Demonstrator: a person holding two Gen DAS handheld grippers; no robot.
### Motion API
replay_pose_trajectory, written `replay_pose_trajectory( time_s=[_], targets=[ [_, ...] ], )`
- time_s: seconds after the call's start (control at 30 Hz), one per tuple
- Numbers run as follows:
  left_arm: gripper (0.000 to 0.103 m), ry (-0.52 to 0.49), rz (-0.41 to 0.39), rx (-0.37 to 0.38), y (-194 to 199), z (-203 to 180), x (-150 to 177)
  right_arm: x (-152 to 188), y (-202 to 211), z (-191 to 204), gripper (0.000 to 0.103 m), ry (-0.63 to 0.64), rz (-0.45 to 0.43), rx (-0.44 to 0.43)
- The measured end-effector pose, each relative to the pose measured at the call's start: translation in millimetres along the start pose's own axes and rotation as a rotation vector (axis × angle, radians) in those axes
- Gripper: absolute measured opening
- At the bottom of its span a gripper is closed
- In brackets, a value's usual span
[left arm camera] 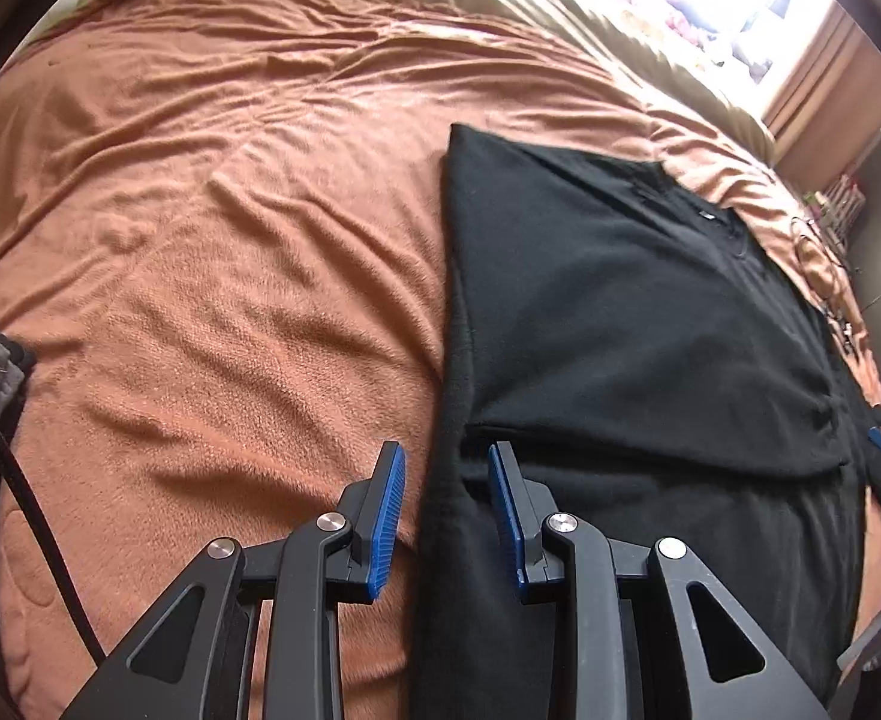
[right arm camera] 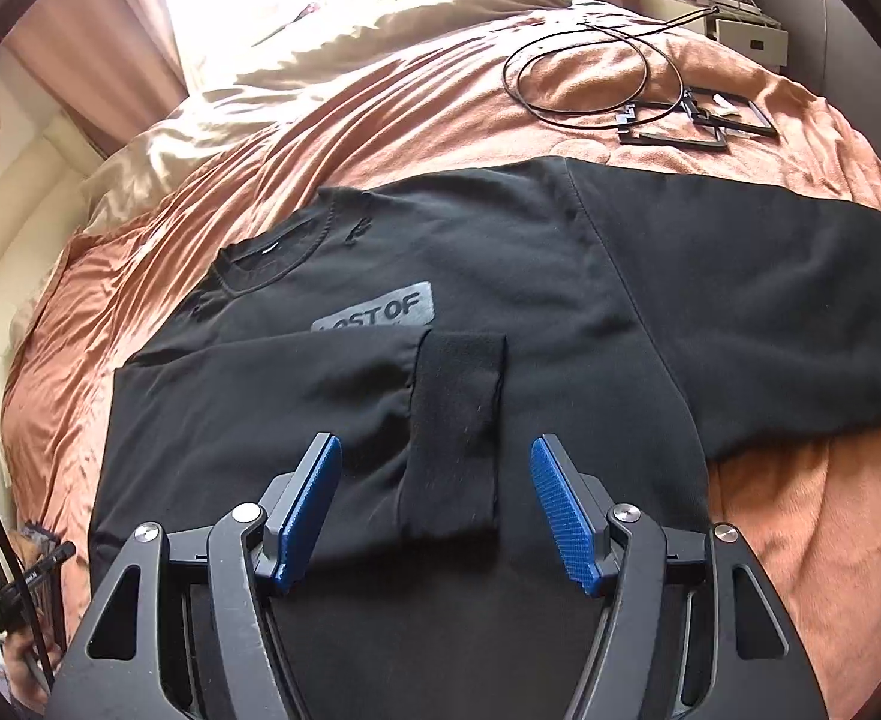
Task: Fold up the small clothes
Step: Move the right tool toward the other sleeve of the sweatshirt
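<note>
- Black sweatshirt (right arm camera: 560, 276) is seen laid flat on the bed's orange blanket (left arm camera: 200, 240), one sleeve (right arm camera: 296, 396) folded across the chest.
- Left gripper (left arm camera: 446, 504): fingers parted over the garment's edge, nothing held.
- Right gripper (right arm camera: 437, 510): fingers spread wide over the sleeve cuff (right arm camera: 458, 432).
- Black cable (right arm camera: 584, 78) is noted beyond the collar.

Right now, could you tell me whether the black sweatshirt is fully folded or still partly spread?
Partly folded: one sleeve lies across the black sweatshirt; the other sleeve is spread on the blanket.

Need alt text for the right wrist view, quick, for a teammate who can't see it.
The open right gripper hovers over a black long-sleeved sweatshirt spread on a rust-orange fleece blanket, one sleeve's ribbed cuff folded across its chest. A black coiled cable lies beyond.
</note>
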State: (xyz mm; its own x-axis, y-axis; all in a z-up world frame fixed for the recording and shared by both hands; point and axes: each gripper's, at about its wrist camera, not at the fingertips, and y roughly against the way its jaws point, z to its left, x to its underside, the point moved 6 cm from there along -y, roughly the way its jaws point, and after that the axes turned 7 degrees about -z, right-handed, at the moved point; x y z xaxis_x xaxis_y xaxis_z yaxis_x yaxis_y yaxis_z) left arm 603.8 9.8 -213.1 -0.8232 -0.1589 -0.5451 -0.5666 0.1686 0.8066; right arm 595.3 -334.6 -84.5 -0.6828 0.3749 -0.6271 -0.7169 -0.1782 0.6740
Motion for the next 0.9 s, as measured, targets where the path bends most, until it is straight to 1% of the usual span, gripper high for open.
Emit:
replay_pose_trajectory(
  time_s=[0.13,0.23,0.33,0.4,0.43,0.53,0.6,0.63,0.67,0.73,0.9],
  targets=[
    [0.031,-0.015,-0.028,0.027,28,-12,0,11,28,4,0.064,0.006,-0.008,-0.008],
    [0.034,-0.022,-0.048,0.043,49,-19,3,23,52,6,0.065,0.007,-0.015,-0.021],
    [0.039,-0.031,-0.071,0.059,68,-29,6,33,77,5,0.081,0.004,-0.028,-0.016],
    [0.044,-0.037,-0.082,0.073,80,-36,9,39,95,5,0.083,0.002,-0.041,-0.020],
    [0.046,-0.041,-0.085,0.077,87,-40,11,42,104,5,0.086,0.001,-0.044,-0.025],
    [0.063,-0.049,-0.111,0.095,109,-53,16,50,136,4,0.092,0.010,-0.070,-0.024],
    [0.086,-0.054,-0.142,0.101,125,-61,17,55,153,1,0.098,0.009,-0.087,-0.024],
    [0.090,-0.058,-0.162,0.105,134,-66,18,58,163,-1,0.102,0.005,-0.095,-0.030],
    [0.095,-0.062,-0.180,0.110,143,-71,20,61,174,-3,0.103,0.003,-0.105,-0.037],
    [0.098,-0.076,-0.200,0.123,158,-81,23,69,191,-6,0.103,0.006,-0.116,-0.038],
    [0.099,-0.114,-0.219,0.146,188,-101,41,91,227,-10,0.103,0.040,-0.136,-0.031]
  ],
)
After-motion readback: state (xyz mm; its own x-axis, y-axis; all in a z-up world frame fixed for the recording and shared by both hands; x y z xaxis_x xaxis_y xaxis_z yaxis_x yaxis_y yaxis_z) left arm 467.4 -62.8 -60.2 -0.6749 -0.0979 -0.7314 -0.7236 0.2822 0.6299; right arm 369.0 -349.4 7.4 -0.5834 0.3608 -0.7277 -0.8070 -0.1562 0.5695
